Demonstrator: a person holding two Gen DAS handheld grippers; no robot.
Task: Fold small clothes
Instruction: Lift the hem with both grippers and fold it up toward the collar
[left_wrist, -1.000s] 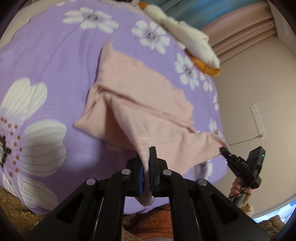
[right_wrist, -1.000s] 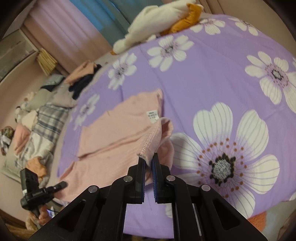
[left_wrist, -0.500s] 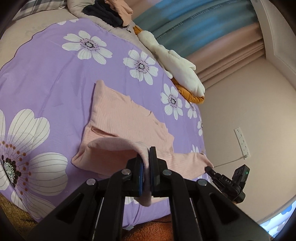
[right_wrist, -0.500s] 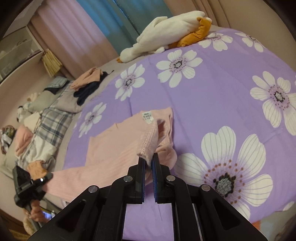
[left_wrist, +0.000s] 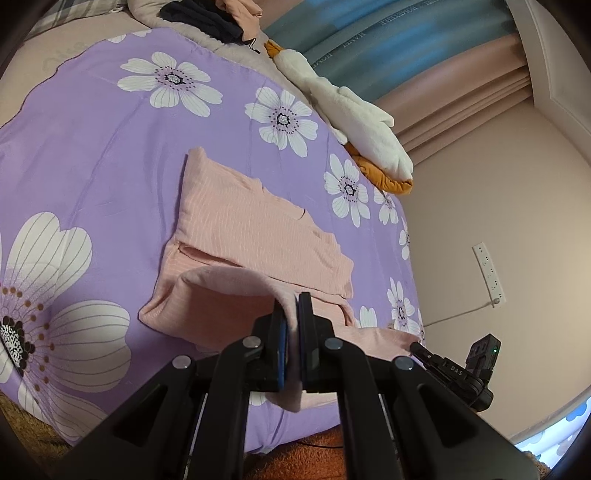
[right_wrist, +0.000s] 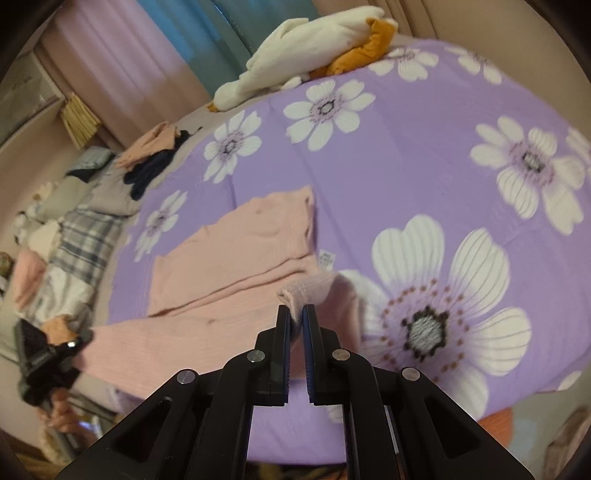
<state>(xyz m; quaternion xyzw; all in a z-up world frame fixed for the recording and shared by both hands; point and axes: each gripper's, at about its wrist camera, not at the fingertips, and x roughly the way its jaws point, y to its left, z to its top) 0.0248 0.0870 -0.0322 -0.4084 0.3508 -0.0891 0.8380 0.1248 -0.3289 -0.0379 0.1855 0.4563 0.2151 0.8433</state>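
Note:
A pink striped garment (left_wrist: 251, 225) lies partly folded on the purple flowered bedspread (left_wrist: 92, 147). My left gripper (left_wrist: 291, 310) is shut on one near corner of it, and the cloth curls up over the fingers. In the right wrist view the same garment (right_wrist: 258, 236) spreads to the left, its white label showing. My right gripper (right_wrist: 295, 314) is shut on the hem at the other near corner, just above the bed. Each view shows the other gripper at the garment's far end: the right gripper (left_wrist: 417, 347), the left gripper (right_wrist: 79, 341).
A white and orange plush toy (left_wrist: 362, 125) lies at the far edge of the bed by the curtains. Loose clothes (right_wrist: 147, 162) and a plaid cloth (right_wrist: 81, 236) are piled at the left. An orange rug (left_wrist: 295, 458) lies below the bed's near edge. A wall socket (left_wrist: 487, 269) sits to the right.
Both grippers have carried the held hem forward over the garment, and the raised cloth now hangs lower and slacker. The left wrist view has tilted up and shows more of the bed.

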